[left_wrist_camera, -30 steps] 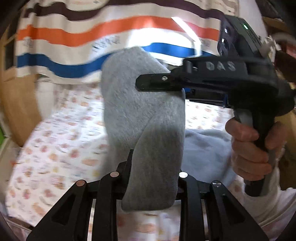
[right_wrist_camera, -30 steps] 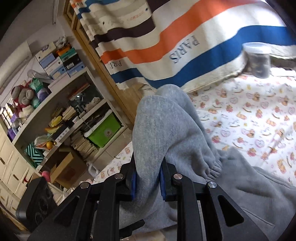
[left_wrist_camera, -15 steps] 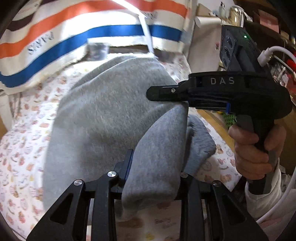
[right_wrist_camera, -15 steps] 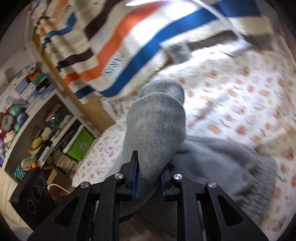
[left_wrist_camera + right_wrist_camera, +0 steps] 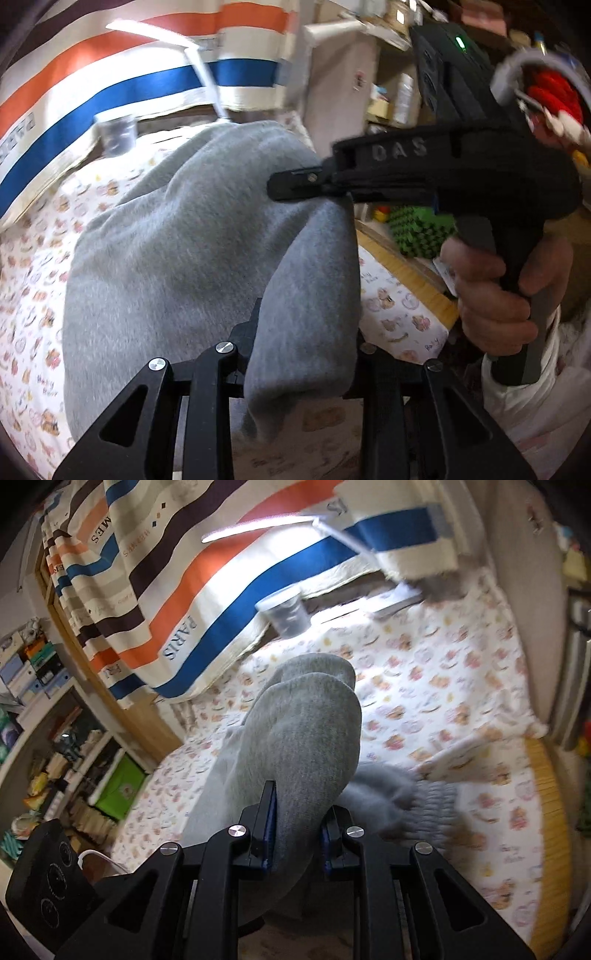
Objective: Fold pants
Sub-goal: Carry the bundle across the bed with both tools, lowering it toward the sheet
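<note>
The grey sweatpants (image 5: 177,258) hang in a wide fold over the patterned sheet (image 5: 29,295). My left gripper (image 5: 303,354) is shut on a thick bunch of that fabric at the bottom of the left wrist view. The right gripper (image 5: 291,184), held by a hand (image 5: 487,295), pinches the same edge further up. In the right wrist view the right gripper (image 5: 297,830) is shut on a doubled grey fold of the pants (image 5: 306,731). The ribbed waistband (image 5: 432,805) lies on the sheet to its right.
A striped cloth (image 5: 221,572) hangs behind the bed. A clear plastic container (image 5: 288,613) stands at the sheet's far edge under a lit lamp bar. Shelves (image 5: 55,738) and a green bin (image 5: 118,790) are on the left. A wooden edge (image 5: 543,812) borders the sheet on the right.
Both grippers have swept sideways together, carrying the pants. The grey fabric now spreads wider across the sheet, and the waistband end has come into view by the right gripper.
</note>
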Demonstrator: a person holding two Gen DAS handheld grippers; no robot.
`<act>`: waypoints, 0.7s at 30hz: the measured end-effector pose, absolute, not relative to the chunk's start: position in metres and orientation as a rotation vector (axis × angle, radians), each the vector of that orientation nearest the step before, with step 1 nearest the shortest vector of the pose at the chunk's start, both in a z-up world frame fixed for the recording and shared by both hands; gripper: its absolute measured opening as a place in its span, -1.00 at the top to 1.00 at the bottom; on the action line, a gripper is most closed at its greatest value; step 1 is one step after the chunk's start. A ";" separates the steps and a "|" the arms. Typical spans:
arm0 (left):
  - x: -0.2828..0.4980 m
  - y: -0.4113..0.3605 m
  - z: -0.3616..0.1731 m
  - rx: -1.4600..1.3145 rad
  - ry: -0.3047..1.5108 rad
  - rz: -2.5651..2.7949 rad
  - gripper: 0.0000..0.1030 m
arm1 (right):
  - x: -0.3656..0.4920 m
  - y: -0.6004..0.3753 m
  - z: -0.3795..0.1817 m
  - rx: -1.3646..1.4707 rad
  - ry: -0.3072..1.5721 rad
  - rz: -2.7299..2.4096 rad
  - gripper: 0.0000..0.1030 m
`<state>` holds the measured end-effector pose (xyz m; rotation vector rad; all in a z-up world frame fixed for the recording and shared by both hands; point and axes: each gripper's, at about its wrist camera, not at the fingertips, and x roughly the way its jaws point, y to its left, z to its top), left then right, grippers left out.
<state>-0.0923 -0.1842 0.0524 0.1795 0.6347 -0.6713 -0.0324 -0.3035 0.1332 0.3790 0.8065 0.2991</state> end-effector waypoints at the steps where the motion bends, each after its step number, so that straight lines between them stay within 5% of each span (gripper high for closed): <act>1: -0.092 -0.193 0.048 0.206 0.646 -0.664 0.46 | -0.033 -0.307 0.133 0.374 0.811 0.289 0.61; 9: -0.075 -0.220 0.015 0.242 0.740 -0.667 0.44 | -0.028 -0.341 0.078 0.436 0.913 0.231 0.61; 17: -0.074 -0.204 0.017 0.176 0.708 -0.652 -0.11 | -0.018 -0.340 0.062 0.344 0.919 0.176 0.45; 21: -0.064 -0.196 0.022 0.143 0.726 -0.640 -0.12 | -0.015 -0.337 0.062 0.321 0.904 0.162 0.42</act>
